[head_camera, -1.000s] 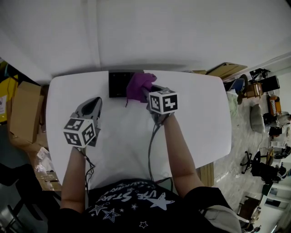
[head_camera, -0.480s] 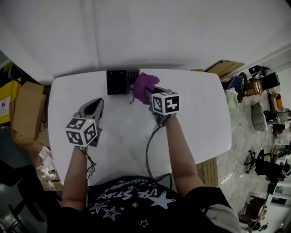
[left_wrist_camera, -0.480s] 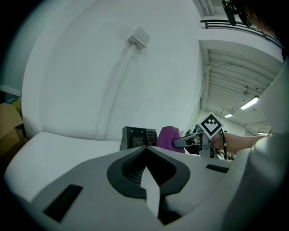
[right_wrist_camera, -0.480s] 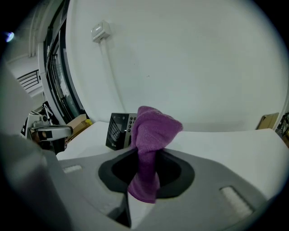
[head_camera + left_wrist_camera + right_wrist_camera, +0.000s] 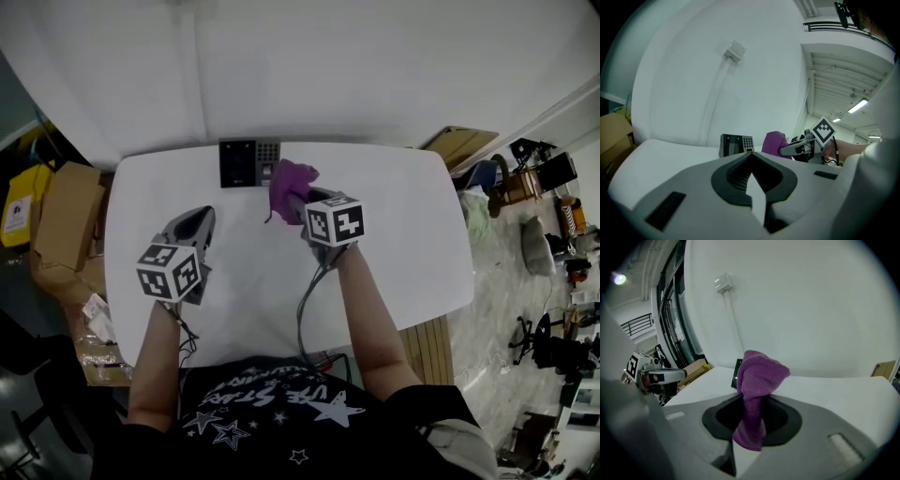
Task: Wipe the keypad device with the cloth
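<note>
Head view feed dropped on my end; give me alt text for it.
Seen from above, the right gripper holds a purple cloth just right of the black keypad device at the far edge of the white table. The left gripper, empty, is nearer the person and clear of the device.

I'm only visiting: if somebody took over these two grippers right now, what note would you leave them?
Left gripper: shut, empty, over the white table, nearer the person than the device.
Right gripper: shut on the purple cloth, at the right edge of the keypad device, which lies at the table's far edge.
Done: cloth gripped, at the device.
Left: wipe the device's face; how much is already wiped can't be told.
</note>
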`<state>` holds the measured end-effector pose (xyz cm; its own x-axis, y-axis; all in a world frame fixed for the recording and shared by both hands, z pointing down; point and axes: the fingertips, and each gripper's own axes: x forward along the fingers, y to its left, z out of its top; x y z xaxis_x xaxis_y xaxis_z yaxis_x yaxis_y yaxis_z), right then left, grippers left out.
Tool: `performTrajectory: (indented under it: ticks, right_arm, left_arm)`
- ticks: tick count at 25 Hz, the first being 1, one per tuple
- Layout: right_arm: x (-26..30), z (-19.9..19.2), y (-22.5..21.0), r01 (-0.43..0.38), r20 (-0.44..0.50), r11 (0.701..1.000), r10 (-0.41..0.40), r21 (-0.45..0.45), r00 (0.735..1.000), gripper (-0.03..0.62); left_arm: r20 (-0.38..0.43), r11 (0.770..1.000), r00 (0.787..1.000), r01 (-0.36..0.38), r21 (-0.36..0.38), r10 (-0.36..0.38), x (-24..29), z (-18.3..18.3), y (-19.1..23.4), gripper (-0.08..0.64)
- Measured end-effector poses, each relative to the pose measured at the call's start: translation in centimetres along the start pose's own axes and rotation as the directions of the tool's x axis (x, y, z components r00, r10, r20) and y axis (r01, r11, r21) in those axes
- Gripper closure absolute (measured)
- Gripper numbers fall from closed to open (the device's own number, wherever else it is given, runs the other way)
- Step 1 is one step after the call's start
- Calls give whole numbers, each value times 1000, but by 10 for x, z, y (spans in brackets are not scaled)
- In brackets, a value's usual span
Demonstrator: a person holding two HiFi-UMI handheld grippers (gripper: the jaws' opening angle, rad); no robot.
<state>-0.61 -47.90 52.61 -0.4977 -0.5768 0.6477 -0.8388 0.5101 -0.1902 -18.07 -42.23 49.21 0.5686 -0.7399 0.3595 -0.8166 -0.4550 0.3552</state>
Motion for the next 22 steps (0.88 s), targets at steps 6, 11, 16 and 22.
performTrajectory:
  ticks: [6, 11, 16, 22]
  right_arm:
    - [-27, -8, 33, -67, 6, 994, 68, -82, 998, 497]
    - [-53, -19, 52, -101, 29, 989, 105, -103, 994, 497]
    - [-85, -34, 62, -123, 55, 986, 130, -116, 990, 497]
    - [-131, -53, 66, -150, 123, 983, 162, -103, 979, 497]
  left_arm:
    - [25, 1000, 1000, 2, 6, -2, -17, -2, -31, 554]
    - [44, 1000, 999, -5, 25, 3, -31, -3, -59, 554]
    - [64, 999, 998, -19, 38, 16, -49, -11, -90, 554]
    - [77, 999, 996, -36, 40, 33, -69, -29, -131, 555]
